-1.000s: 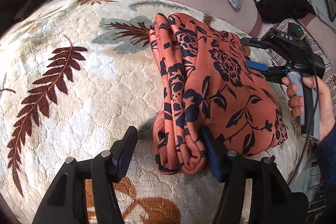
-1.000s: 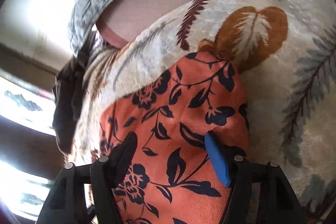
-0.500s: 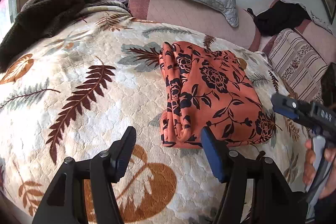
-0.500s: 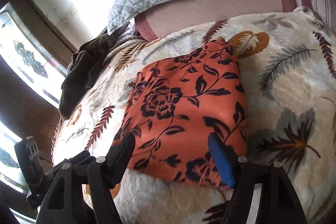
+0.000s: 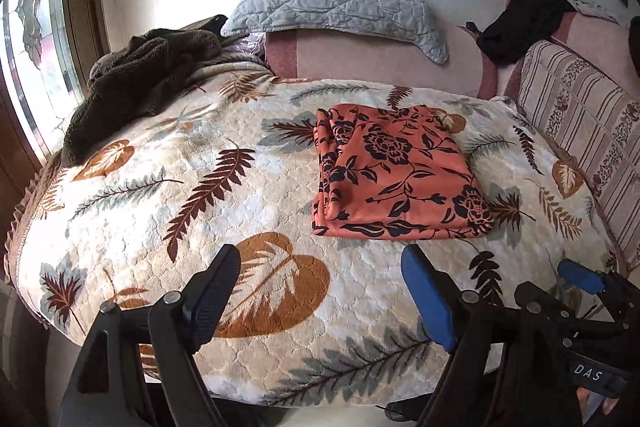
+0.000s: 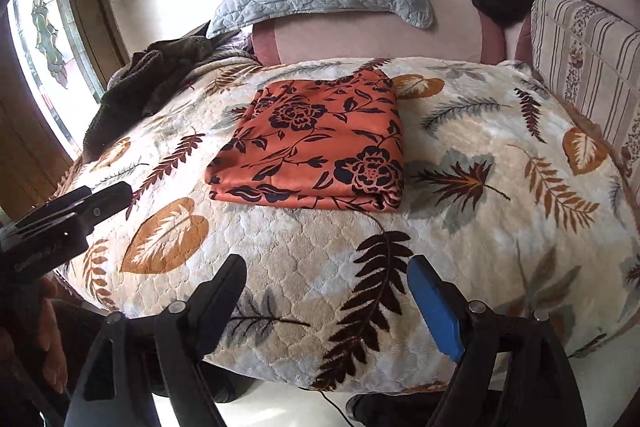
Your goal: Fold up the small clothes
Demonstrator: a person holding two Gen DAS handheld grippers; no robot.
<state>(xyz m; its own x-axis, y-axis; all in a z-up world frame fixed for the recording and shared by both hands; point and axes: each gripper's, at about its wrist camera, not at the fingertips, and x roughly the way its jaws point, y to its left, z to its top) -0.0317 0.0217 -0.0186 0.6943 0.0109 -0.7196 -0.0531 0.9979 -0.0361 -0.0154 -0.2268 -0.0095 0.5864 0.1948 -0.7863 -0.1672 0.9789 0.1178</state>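
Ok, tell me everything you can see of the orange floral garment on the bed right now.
The orange floral garment is thin, smooth-looking fabric printed with dark navy roses, leaves and vines. It is folded into a flat, roughly rectangular stack, with several layered edges showing along its left side and its near edge. It lies on the leaf-patterned blanket, somewhat toward the pillows, touching nothing else. The left tool and the right tool are both open and well clear of it.

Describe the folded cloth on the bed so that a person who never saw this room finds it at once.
Start at the bed under the leaf-patterned blanket, which fills the middle of the room. On the blanket, below the grey quilted pillow, lies the folded orange cloth, a flat rectangle. Only it is orange with dark flowers; the heaped brown fleece by the window is plain.
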